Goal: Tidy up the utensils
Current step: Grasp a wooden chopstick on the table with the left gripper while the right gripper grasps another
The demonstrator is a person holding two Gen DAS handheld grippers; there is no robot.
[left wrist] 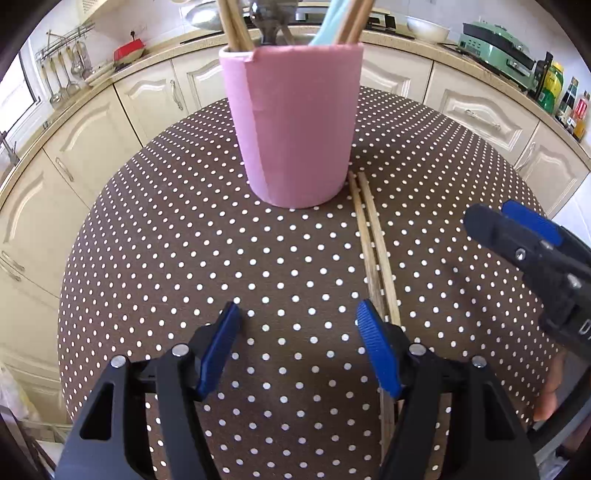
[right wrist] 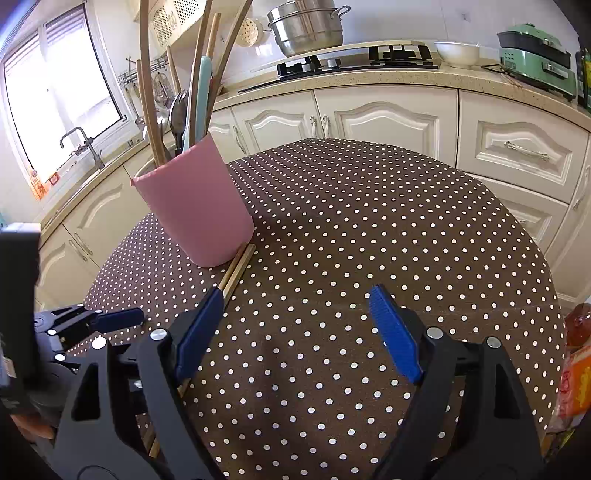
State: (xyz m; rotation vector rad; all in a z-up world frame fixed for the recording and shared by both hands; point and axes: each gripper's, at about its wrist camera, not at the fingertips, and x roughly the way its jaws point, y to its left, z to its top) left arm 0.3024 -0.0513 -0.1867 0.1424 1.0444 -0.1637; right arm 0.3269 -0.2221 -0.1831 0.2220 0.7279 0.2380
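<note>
A pink utensil holder (left wrist: 293, 122) stands upright on the brown polka-dot table (left wrist: 221, 258), holding wooden chopsticks, a light blue handle and a metal spoon. It also shows in the right wrist view (right wrist: 197, 206). A pair of wooden chopsticks (left wrist: 373, 243) lies flat on the table, one end touching the holder's base; they show in the right wrist view (right wrist: 236, 267) too. My left gripper (left wrist: 299, 317) is open and empty, its right finger just beside the chopsticks. My right gripper (right wrist: 295, 306) is open and empty, its left finger over the chopsticks. The right gripper shows at right (left wrist: 517, 236).
Cream kitchen cabinets (right wrist: 388, 118) and a speckled counter run behind the table. On the counter are a gas hob with a steel pot (right wrist: 306, 26), a white bowl (right wrist: 456, 53) and a green appliance (right wrist: 535, 55). A sink with tap (right wrist: 83, 146) is at left. Orange packets (right wrist: 576, 369) lie at the table's right edge.
</note>
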